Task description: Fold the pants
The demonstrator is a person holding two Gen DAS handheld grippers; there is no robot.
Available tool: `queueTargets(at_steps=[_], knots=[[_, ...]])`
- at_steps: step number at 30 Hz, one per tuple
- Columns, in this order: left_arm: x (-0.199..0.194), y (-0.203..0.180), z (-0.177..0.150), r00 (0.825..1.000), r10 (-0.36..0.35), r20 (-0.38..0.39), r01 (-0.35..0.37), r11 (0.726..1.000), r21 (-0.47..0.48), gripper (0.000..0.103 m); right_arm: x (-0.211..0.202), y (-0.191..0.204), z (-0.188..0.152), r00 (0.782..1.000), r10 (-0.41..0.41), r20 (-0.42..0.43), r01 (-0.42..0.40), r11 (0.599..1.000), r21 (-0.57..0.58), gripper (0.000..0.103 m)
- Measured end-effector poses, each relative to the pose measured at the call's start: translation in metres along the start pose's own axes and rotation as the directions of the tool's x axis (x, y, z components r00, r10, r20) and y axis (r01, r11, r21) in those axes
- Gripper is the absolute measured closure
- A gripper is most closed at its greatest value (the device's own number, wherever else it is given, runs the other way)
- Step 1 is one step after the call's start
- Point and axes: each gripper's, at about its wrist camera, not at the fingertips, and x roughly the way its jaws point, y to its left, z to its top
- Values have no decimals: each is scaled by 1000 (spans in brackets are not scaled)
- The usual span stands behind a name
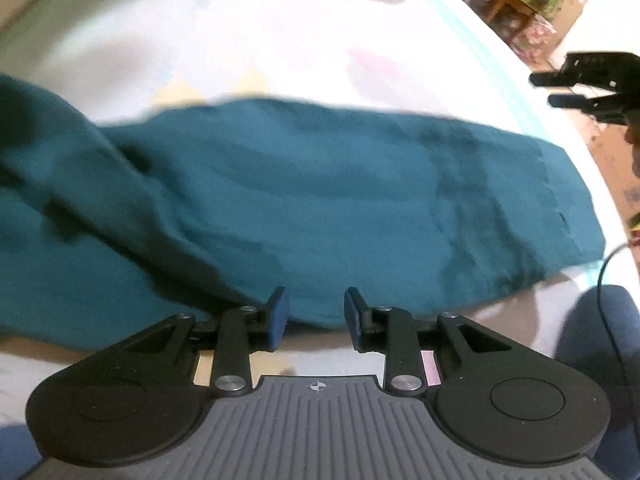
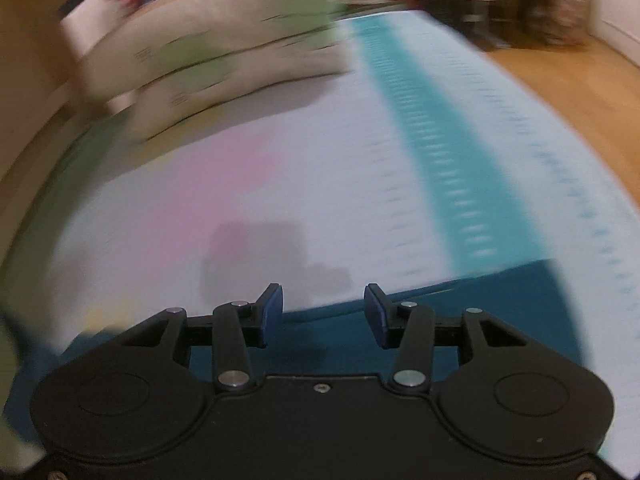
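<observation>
Teal pants point(image 1: 320, 200) lie folded lengthwise across the bed point(image 1: 280, 48), on a white sheet with a turquoise stripe point(image 2: 436, 128). Left gripper point(image 1: 316, 312) over the pants' near edge, jaws apart, nothing between. Right gripper point(image 2: 323, 312) jaws apart, empty, above the pants' end. Pillows point(image 2: 208, 56) behind, blurred.

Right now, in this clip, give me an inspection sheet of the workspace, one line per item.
Surface: bed sheet, white with pastel patches and a teal stripe.
Job's things: teal pants lying spread across the sheet, creased at the left.
Clutter: pillows at the far end, blurred.
Grippers: left gripper jaws apart, nothing between; right gripper jaws apart, nothing between.
Cables: thin dark cable at the right edge.
Surroundings: wooden floor; furniture beyond, blurred.
</observation>
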Motion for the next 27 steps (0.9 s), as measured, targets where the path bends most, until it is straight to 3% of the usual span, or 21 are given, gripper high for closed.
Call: queueTargets(at_steps=[5,9,11,17,22,27], knots=[[-27,63,16,988,150,48,-149,989,-19,73,27,89,-27,985,146,-92,-159,976,-150,49],[-28,135,32,956,293,20,-289,951,-112,73,47,154,-48,962,226,-151,-257,935,-244,49],[-22,170,38,945,326,-5,-322,932,-167,73,58,182,-58,947,268,-178,-308,914,-263,49],[8,237,50,948,309,-72,-317,912,-261,73,89,249,-77,899,363,-246,-423,864,-272,49],[33,267,53,948,301,-104,-318,903,-287,74,105,285,-85,883,392,-258,-459,838,-297,48],[32,296,57,971,233,-56,-236,890,-389,74,124,310,-85,876,402,-265,-474,818,-326,48]])
